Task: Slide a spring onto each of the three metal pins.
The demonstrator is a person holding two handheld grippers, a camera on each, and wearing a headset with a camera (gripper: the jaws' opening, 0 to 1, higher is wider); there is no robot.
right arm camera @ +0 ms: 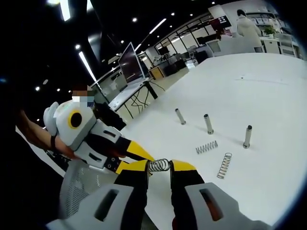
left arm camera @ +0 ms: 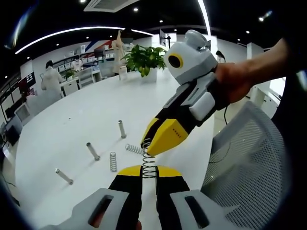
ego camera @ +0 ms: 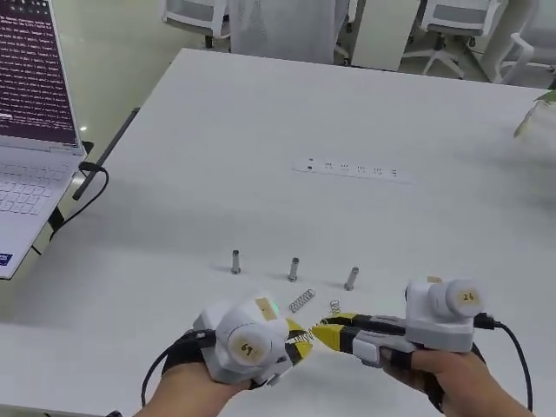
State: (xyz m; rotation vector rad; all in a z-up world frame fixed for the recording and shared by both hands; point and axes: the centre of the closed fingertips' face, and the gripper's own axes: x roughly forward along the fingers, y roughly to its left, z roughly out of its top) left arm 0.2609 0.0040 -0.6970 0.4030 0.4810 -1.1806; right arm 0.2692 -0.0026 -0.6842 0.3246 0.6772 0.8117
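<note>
Three short metal pins (ego camera: 235, 261) (ego camera: 294, 268) (ego camera: 351, 278) stand upright in a row on the white table (ego camera: 261, 130), all bare. Just in front of them lie two loose springs (ego camera: 301, 301) (ego camera: 334, 306). A third spring (left arm camera: 149, 163) is held in the air between both grippers. My left gripper (left arm camera: 149, 169) is shut on its near end. My right gripper (right arm camera: 159, 166) grips the same spring (right arm camera: 159, 165) between its yellow tips. In the head view the left gripper (ego camera: 300, 339) and right gripper (ego camera: 320, 332) meet tip to tip near the table's front edge.
An open laptop (ego camera: 26, 130) sits at the left with a black cable (ego camera: 87, 182) trailing beside it. A white power strip (ego camera: 352, 168) lies beyond the pins. Office chairs (ego camera: 443, 35) stand past the far edge, and a mesh chair (left arm camera: 249, 158) is close behind.
</note>
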